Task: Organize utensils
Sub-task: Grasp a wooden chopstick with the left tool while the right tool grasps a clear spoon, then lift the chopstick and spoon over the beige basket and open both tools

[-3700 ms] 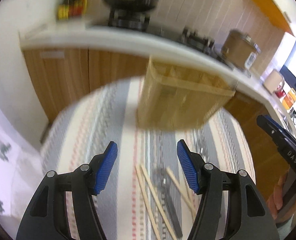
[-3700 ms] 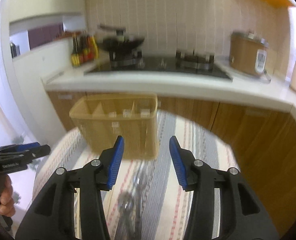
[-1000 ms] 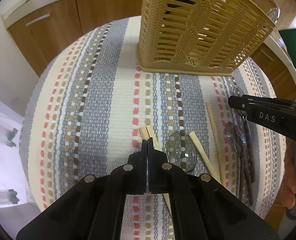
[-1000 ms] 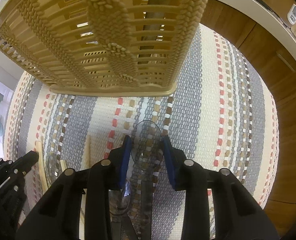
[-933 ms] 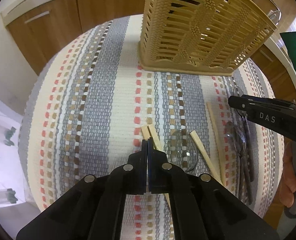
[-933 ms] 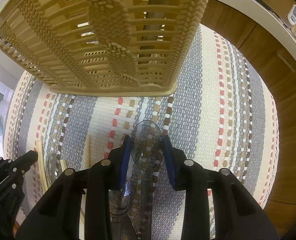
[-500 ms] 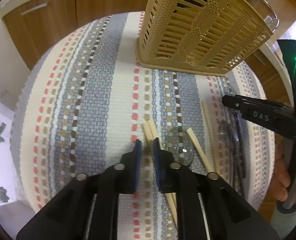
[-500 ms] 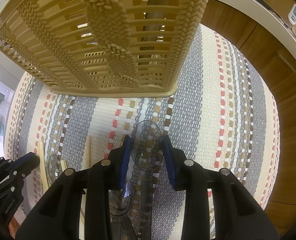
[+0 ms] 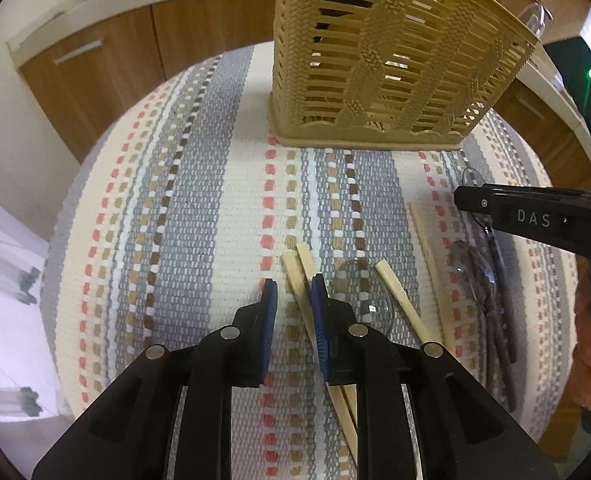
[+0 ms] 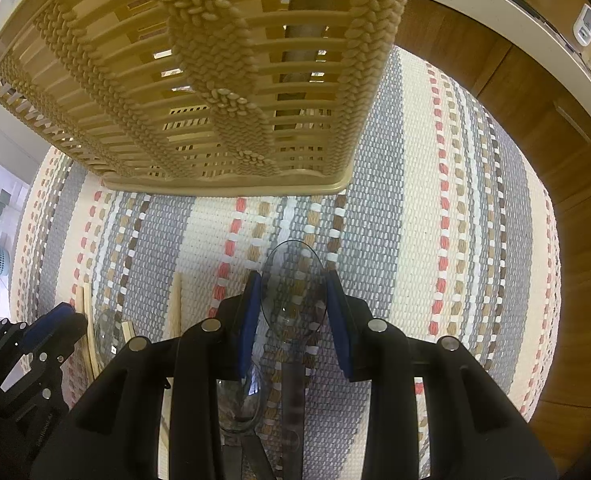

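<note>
A tan slatted utensil basket (image 9: pixel 391 60) stands at the far side of a round table with a striped cloth (image 9: pixel 199 216); it fills the top of the right wrist view (image 10: pixel 199 72). My left gripper (image 9: pixel 293 286) is open a little, low over the cloth, its jaws either side of two wooden chopsticks (image 9: pixel 295 272). A clear plastic spoon (image 9: pixel 361 292) lies just to their right. My right gripper (image 10: pixel 293 284) stands with its blue pads against the bowl of a clear plastic spoon (image 10: pixel 293 284). It also shows at the right of the left wrist view (image 9: pixel 531 216).
More chopsticks (image 9: pixel 427 248) and dark-handled clear spoons (image 9: pixel 483 272) lie on the cloth at the right. A second clear spoon (image 10: pixel 239 400) lies under my right gripper. Wooden cabinets (image 9: pixel 107 60) and a white counter stand behind the table.
My left gripper has opened from fully shut to a narrow gap around the two chopsticks and moved slightly forward. My right gripper has stayed still at the clear spoon.
</note>
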`<state>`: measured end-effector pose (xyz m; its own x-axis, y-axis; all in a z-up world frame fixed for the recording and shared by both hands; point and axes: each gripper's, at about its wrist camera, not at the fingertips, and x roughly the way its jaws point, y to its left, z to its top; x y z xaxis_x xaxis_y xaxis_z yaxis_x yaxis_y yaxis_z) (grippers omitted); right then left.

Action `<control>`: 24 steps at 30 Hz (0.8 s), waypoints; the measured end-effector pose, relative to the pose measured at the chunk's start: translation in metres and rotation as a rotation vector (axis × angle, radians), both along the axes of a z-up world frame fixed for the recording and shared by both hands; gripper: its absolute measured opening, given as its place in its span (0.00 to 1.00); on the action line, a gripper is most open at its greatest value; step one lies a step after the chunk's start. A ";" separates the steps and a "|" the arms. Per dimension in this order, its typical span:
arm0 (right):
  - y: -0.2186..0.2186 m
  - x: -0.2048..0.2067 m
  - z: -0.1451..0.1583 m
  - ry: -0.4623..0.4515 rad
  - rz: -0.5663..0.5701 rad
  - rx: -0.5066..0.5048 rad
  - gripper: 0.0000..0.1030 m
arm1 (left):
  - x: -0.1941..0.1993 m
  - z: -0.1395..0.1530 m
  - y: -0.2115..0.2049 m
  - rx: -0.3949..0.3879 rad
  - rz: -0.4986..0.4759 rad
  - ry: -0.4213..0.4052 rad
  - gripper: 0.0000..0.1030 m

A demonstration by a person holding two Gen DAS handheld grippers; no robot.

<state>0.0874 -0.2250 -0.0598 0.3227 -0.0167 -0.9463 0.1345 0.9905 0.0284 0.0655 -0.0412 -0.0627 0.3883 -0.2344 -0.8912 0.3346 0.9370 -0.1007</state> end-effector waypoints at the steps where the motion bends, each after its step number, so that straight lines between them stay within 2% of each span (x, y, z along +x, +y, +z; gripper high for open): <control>1: 0.000 0.000 0.000 0.000 0.001 -0.001 0.29 | -0.001 0.000 -0.002 0.008 -0.007 -0.005 0.16; 2: 0.000 -0.001 -0.001 0.001 0.002 0.000 0.29 | -0.001 0.000 -0.001 0.007 -0.017 -0.004 0.13; 3: -0.001 -0.001 0.000 0.002 0.004 0.002 0.29 | 0.000 0.000 0.001 -0.011 -0.032 0.013 0.06; 10: -0.002 0.000 -0.002 0.007 0.011 -0.001 0.29 | 0.014 -0.001 0.024 -0.067 -0.100 0.100 0.05; 13: 0.000 0.001 -0.002 0.011 0.011 -0.012 0.29 | 0.014 -0.001 0.017 -0.042 -0.101 0.098 0.06; 17: 0.001 0.002 -0.001 0.016 0.016 -0.011 0.29 | 0.014 0.000 0.003 -0.009 -0.116 0.084 0.15; 19: 0.001 0.003 -0.001 0.018 0.020 -0.016 0.29 | 0.012 0.000 -0.002 0.019 -0.120 0.069 0.15; 21: 0.002 0.003 -0.001 0.012 0.028 -0.023 0.29 | 0.011 -0.001 -0.007 0.065 -0.117 0.048 0.05; 24: 0.004 -0.001 -0.001 -0.007 0.038 -0.022 0.28 | 0.009 -0.002 -0.011 0.069 -0.127 0.026 0.04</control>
<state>0.0863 -0.2209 -0.0609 0.3306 -0.0250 -0.9435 0.0964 0.9953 0.0074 0.0747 -0.0525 -0.0646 0.3359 -0.2185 -0.9162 0.4492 0.8921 -0.0481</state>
